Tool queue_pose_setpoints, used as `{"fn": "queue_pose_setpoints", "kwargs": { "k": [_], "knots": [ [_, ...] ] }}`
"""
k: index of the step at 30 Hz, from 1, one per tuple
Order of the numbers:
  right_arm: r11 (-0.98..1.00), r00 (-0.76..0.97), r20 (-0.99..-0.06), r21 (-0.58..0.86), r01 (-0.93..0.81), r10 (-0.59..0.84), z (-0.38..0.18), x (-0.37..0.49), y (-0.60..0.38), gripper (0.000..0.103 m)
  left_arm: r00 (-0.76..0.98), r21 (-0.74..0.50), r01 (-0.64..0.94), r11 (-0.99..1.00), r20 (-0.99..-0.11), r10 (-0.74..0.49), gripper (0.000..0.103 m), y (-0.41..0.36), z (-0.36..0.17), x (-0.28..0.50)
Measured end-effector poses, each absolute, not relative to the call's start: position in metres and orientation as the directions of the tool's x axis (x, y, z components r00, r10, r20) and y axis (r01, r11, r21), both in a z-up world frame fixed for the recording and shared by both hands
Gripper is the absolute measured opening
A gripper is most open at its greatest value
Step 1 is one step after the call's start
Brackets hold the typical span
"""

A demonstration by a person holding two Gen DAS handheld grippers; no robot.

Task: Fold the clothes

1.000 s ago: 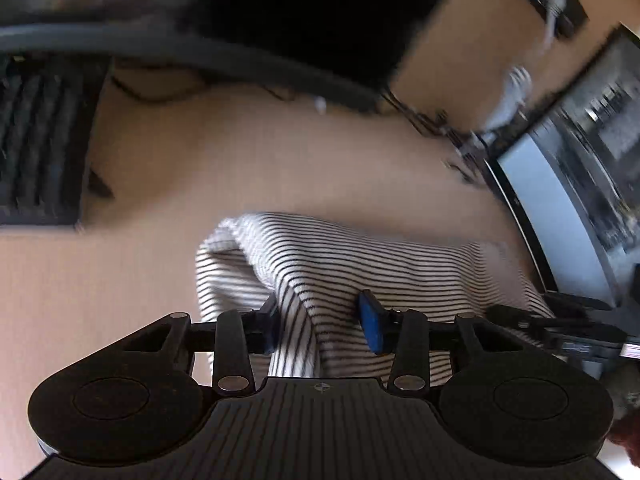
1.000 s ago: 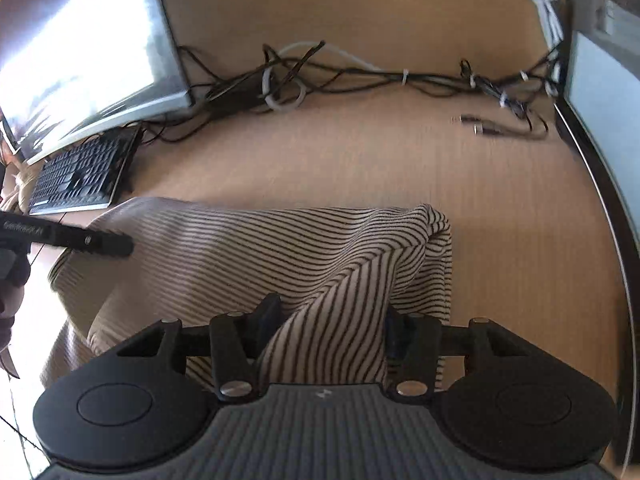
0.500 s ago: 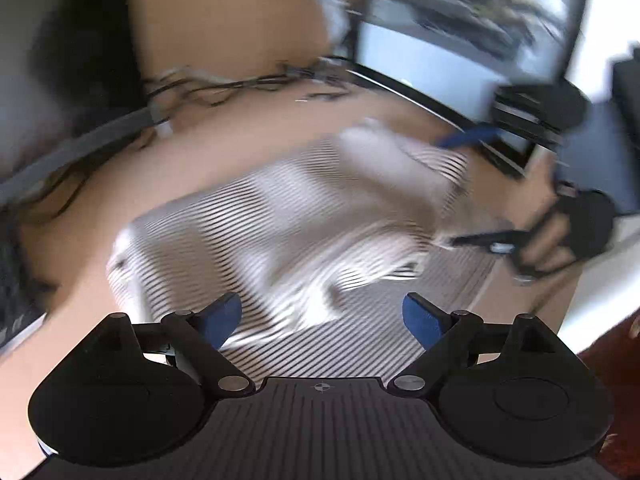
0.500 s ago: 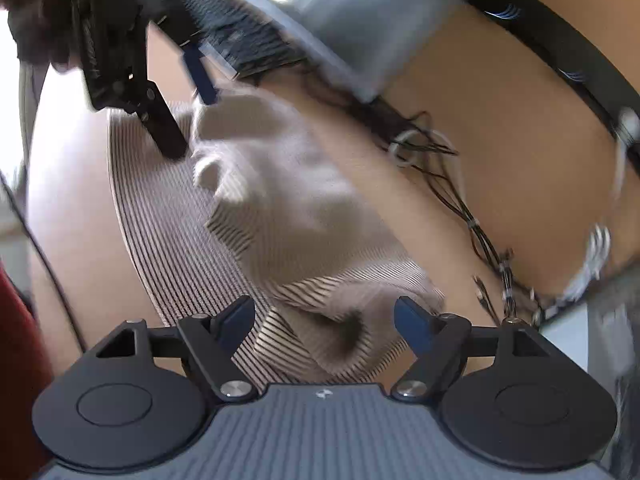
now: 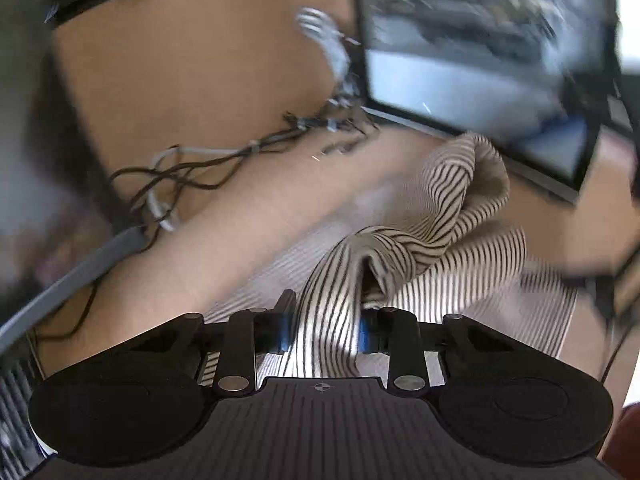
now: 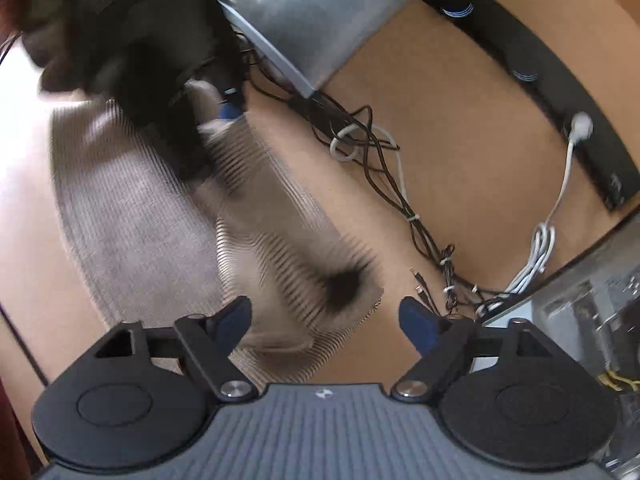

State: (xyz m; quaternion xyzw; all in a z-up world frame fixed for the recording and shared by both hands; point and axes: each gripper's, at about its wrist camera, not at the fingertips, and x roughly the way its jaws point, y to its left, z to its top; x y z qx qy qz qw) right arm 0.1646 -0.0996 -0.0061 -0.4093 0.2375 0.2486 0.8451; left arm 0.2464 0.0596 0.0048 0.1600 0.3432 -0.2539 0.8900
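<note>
Striped garment [image 5: 440,216] bunched on desk [image 5: 224,216], pinched by just-closing left claw [image 5: 325,330]; right claw [image 6: 325,316] just spread.

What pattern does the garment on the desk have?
The garment has thin dark stripes on a cream ground, clearest in the left wrist view.

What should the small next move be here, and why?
Probably bring the right tongs down onto the striped garment's near edge. They stand open, having just been opening, with nothing between the pads, while the left tongs, having just closed, already pinch a raised fold.
</note>
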Motion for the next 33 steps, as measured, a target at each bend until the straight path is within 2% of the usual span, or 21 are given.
{"fn": "queue_pose_setpoints", "kwargs": {
  "k": [3,6,8,10,12,14,16,17,20,23,24,27,28,30,33],
  "knots": [
    [0.567,0.783,-0.570,-0.569,-0.595,0.248,-0.001,0.169,-0.089,0.085,0.616,0.009,0.524,0.852,-0.695,-0.372,0.022,0.074,0.016,0.257],
    [0.600,0.809,-0.523,-0.567,-0.565,0.268,0.008,0.181,-0.074,0.088,0.623,0.019,0.528,0.849,-0.688,-0.372,0.020,0.075,0.020,0.257],
    [0.581,0.811,-0.522,-0.585,-0.567,0.266,0.011,0.191,-0.063,0.096,0.622,0.023,0.535,0.845,-0.687,-0.375,0.019,0.077,0.021,0.253],
    [0.470,0.785,-0.572,-0.639,-0.609,0.239,0.000,0.203,-0.052,0.097,0.615,0.008,0.536,0.844,-0.689,-0.384,0.018,0.079,0.020,0.250],
    [0.344,0.798,-0.566,-0.721,-0.601,0.206,-0.011,0.207,-0.048,0.093,0.597,-0.025,0.540,0.842,-0.694,-0.403,0.018,0.080,0.016,0.253],
    [0.220,0.852,-0.493,-0.824,-0.523,0.177,-0.020,0.203,-0.048,0.077,0.560,-0.072,0.544,0.836,-0.711,-0.425,0.019,0.083,0.010,0.249],
    [0.134,0.882,-0.440,-0.876,-0.463,0.166,-0.024,0.197,-0.051,0.077,0.510,-0.109,0.556,0.824,-0.738,-0.442,0.022,0.085,-0.001,0.241],
    [0.143,0.872,-0.460,-0.864,-0.483,0.166,-0.022,0.193,-0.055,0.077,0.492,-0.114,0.561,0.820,-0.751,-0.440,0.023,0.085,-0.008,0.236],
    [0.335,0.778,-0.605,-0.708,-0.622,0.166,-0.006,0.181,-0.075,0.077,0.463,-0.119,0.554,0.824,-0.779,-0.424,0.026,0.089,-0.024,0.223],
    [0.598,0.678,-0.703,-0.456,-0.660,0.212,0.017,0.177,-0.101,0.077,0.483,-0.134,0.531,0.837,-0.763,-0.429,0.026,0.096,-0.025,0.217],
    [0.687,0.651,-0.720,-0.348,-0.638,0.240,0.025,0.180,-0.110,0.077,0.497,-0.121,0.540,0.833,-0.753,-0.431,0.030,0.094,-0.021,0.214],
    [0.868,0.587,-0.737,-0.001,-0.496,0.335,0.040,0.187,-0.141,0.077,0.547,-0.006,0.606,0.795,-0.723,-0.423,0.057,0.074,-0.011,0.203],
    [0.891,0.585,-0.732,0.065,-0.449,0.348,0.038,0.187,-0.151,0.077,0.557,0.028,0.630,0.776,-0.712,-0.427,0.063,0.064,-0.010,0.201],
    [0.918,0.592,-0.726,0.139,-0.372,0.350,0.033,0.191,-0.163,0.077,0.575,0.098,0.660,0.745,-0.704,-0.417,0.065,0.041,-0.012,0.198],
    [0.931,0.596,-0.735,0.132,-0.341,0.323,0.030,0.184,-0.167,0.077,0.620,0.251,0.682,0.687,-0.696,-0.362,0.066,0.011,-0.026,0.197]
  ]
}}
